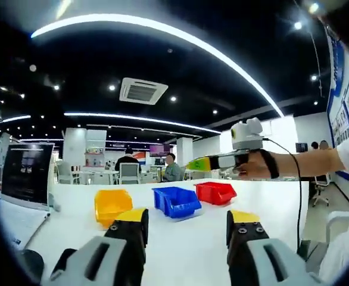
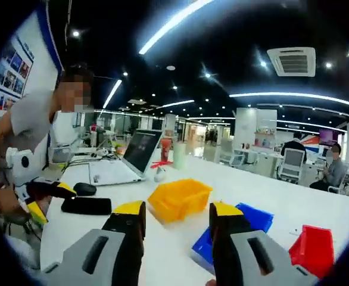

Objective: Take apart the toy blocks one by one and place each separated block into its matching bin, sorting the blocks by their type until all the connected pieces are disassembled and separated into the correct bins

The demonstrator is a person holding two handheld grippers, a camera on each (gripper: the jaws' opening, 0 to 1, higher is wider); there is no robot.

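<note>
On the white surface (image 1: 186,250), three bins are lined up.
Yellow bin (image 1: 111,205), blue bin (image 1: 176,201), red bin (image 1: 215,192); both left gripper (image 1: 186,229) and right gripper (image 2: 177,223) are held with jaws spread, empty.

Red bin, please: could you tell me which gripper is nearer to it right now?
Right, probably. The right gripper hangs just above and beyond the red bin; the left gripper sits farther back, with the bin well ahead of its jaws.

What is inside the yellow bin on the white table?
Nothing shows inside the yellow bin: in the right gripper view its open front and inner walls look bare. In the left gripper view, the left hand-held gripper covers the bin's lower front, so the floor there stays hidden.
</note>
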